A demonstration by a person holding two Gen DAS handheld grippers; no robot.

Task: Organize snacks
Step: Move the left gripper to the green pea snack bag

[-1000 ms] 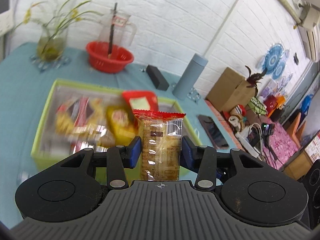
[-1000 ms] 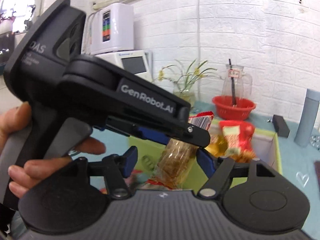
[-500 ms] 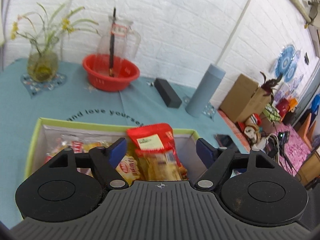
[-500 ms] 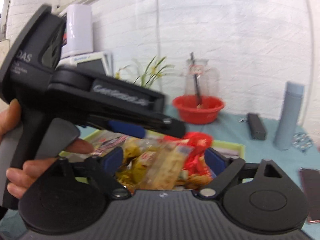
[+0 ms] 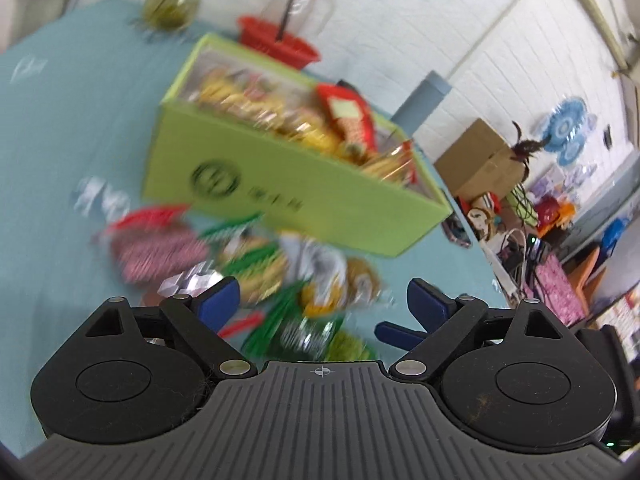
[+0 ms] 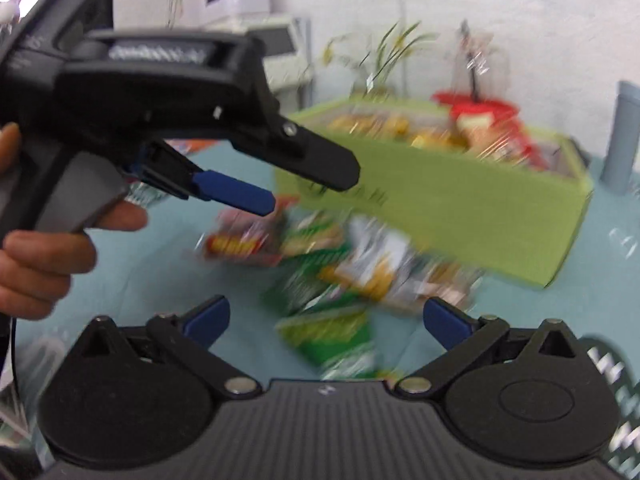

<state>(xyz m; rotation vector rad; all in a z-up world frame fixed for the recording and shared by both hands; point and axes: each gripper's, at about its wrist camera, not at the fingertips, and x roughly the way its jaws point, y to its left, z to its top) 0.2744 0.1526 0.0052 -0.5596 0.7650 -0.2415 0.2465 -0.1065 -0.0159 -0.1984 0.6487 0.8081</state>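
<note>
A lime-green box (image 5: 280, 196) holds several snack packets, a red one (image 5: 352, 120) among them; it also shows in the right wrist view (image 6: 460, 208). Loose snack packets (image 5: 280, 272) lie blurred on the teal tablecloth in front of the box, seen too in the right wrist view (image 6: 344, 268). My left gripper (image 5: 324, 300) is open and empty above this pile. My right gripper (image 6: 326, 316) is open and empty over the same pile. The left gripper also shows in the right wrist view (image 6: 236, 196), hand-held at upper left.
A red basket with a glass jug (image 5: 280, 40), a vase of flowers (image 5: 172, 8) and a grey-blue bottle (image 5: 420, 100) stand behind the box. A cardboard box (image 5: 480, 160) and clutter lie off the table's right edge.
My left gripper let go of the clear cracker packet into the box, opened, then pulled back and down over the loose pile. My right gripper also dropped back toward the pile.
</note>
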